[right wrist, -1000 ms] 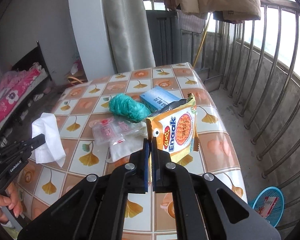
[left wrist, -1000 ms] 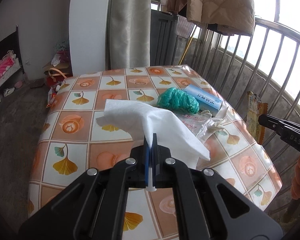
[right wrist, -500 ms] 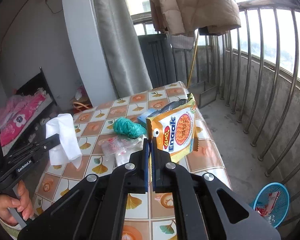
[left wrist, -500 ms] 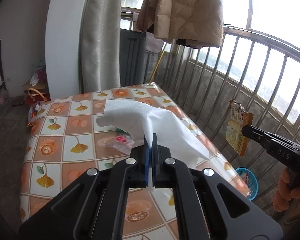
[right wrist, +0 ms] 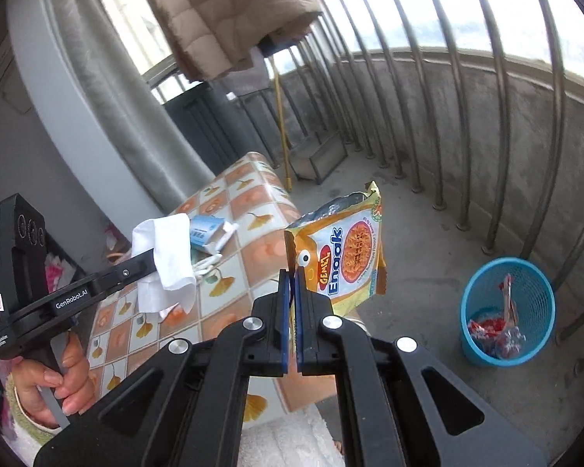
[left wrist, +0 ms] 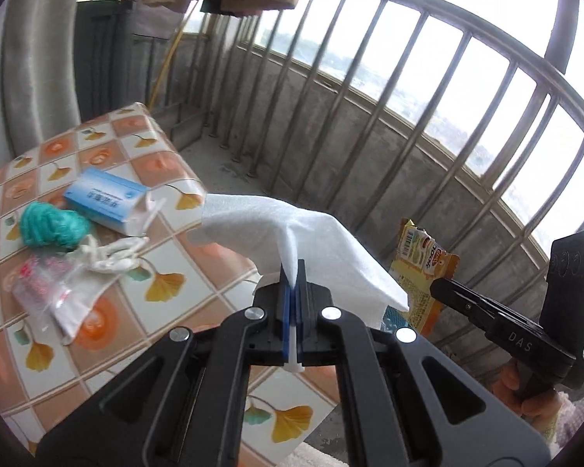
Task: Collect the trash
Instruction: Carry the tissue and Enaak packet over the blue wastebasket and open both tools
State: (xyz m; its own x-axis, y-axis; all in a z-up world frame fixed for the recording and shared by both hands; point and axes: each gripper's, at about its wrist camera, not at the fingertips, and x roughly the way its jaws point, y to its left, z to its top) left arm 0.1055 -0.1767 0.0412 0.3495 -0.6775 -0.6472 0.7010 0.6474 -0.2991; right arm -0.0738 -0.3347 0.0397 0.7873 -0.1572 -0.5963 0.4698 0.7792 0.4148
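My left gripper (left wrist: 291, 272) is shut on a white tissue (left wrist: 311, 241), held over the table's right edge. In the right wrist view the same tissue (right wrist: 167, 257) hangs from that gripper (right wrist: 153, 258) at the left. A yellow snack bag (right wrist: 342, 257) is pinched at its corner in my right gripper (right wrist: 291, 276), which is shut and held beyond the table over the floor. The left wrist view shows that bag (left wrist: 420, 268) and the right gripper (left wrist: 436, 286) at the right. A blue trash basket (right wrist: 506, 311) with wrappers inside stands on the floor to the right.
On the tiled table (left wrist: 198, 280) lie a blue box (left wrist: 105, 198), a green plastic wad (left wrist: 50, 225), a clear wrapper (left wrist: 39, 284) and a white cloth pouch (left wrist: 81, 303). Metal railing (right wrist: 486, 116) fences the balcony. A beige jacket (right wrist: 222, 15) hangs overhead.
Both grippers swung right, from over the table toward the balcony floor, carrying the tissue and the snack bag. The blue basket has come fully into the right wrist view.
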